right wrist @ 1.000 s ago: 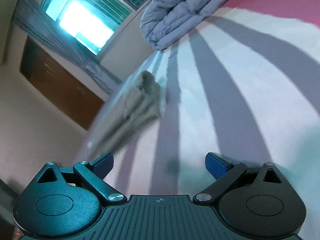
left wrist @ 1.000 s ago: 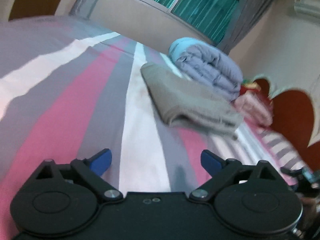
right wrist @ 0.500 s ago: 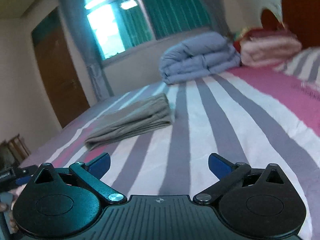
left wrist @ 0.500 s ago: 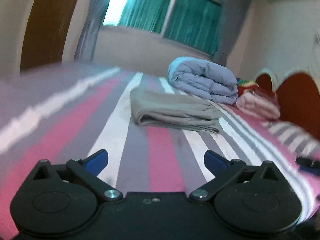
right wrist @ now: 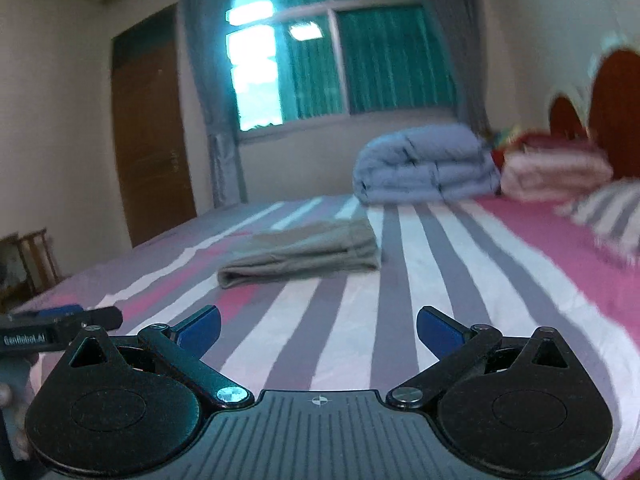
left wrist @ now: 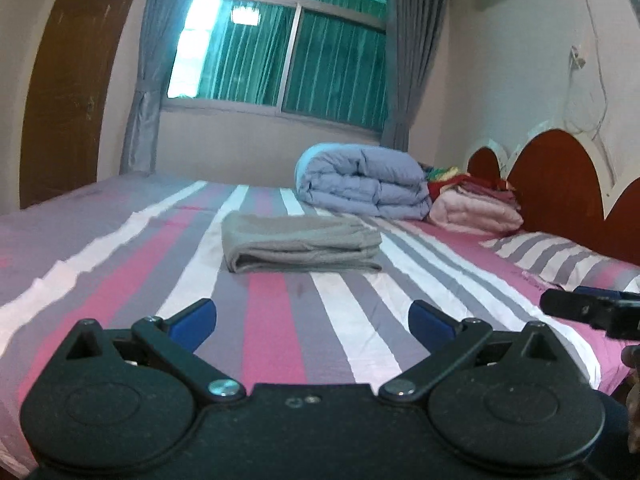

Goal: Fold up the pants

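My left gripper hangs with its two blue fingers spread wide, nothing between them. One pair of pants lies folded on the striped bed, well ahead. Behind it to the right, one rolled blue quilt. My right gripper is spread too, empty.

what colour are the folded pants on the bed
The folded pants are grey-beige, clearest in the left wrist view.
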